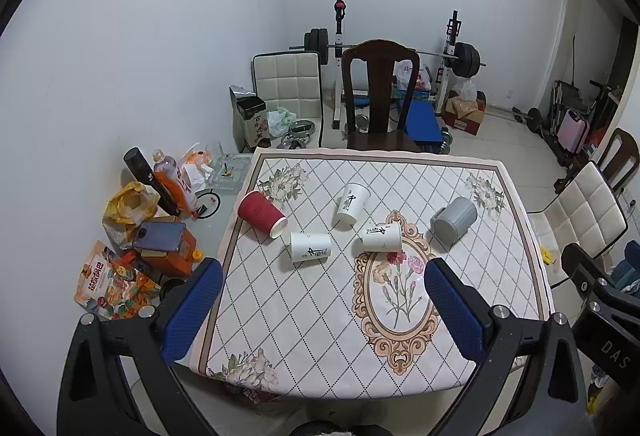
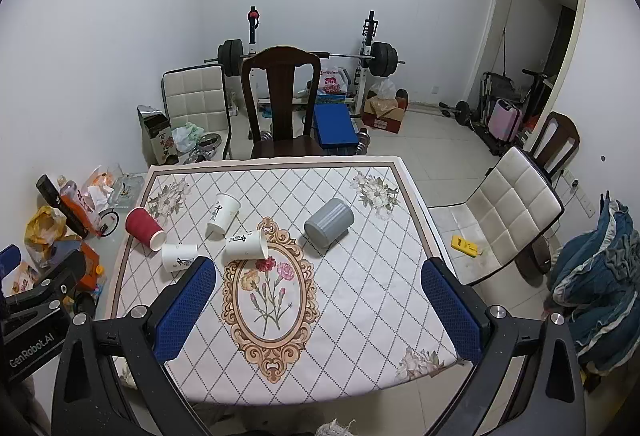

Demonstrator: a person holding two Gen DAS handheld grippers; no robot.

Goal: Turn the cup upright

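Several cups lie on their sides on the patterned tablecloth [image 1: 304, 316]. A red ribbed paper cup [image 1: 262, 214] lies at the left, also seen in the right wrist view [image 2: 145, 228]. Three white paper cups with black writing lie near the middle [image 1: 311, 246] [image 1: 351, 205] [image 1: 382, 237]. A grey ribbed mug [image 1: 454, 219] lies at the right, also seen in the right wrist view [image 2: 329, 222]. My left gripper [image 1: 324, 310] is open and empty, held above the table's near edge. My right gripper [image 2: 320, 310] is open and empty too, beside it to the right.
A dark wooden chair [image 1: 378, 96] stands at the table's far side. Clutter of bags, a bottle, a phone and boxes [image 1: 160, 232] sits left of the cloth. A white padded chair [image 2: 508, 212] stands at the right. A barbell rack [image 1: 400, 52] stands behind.
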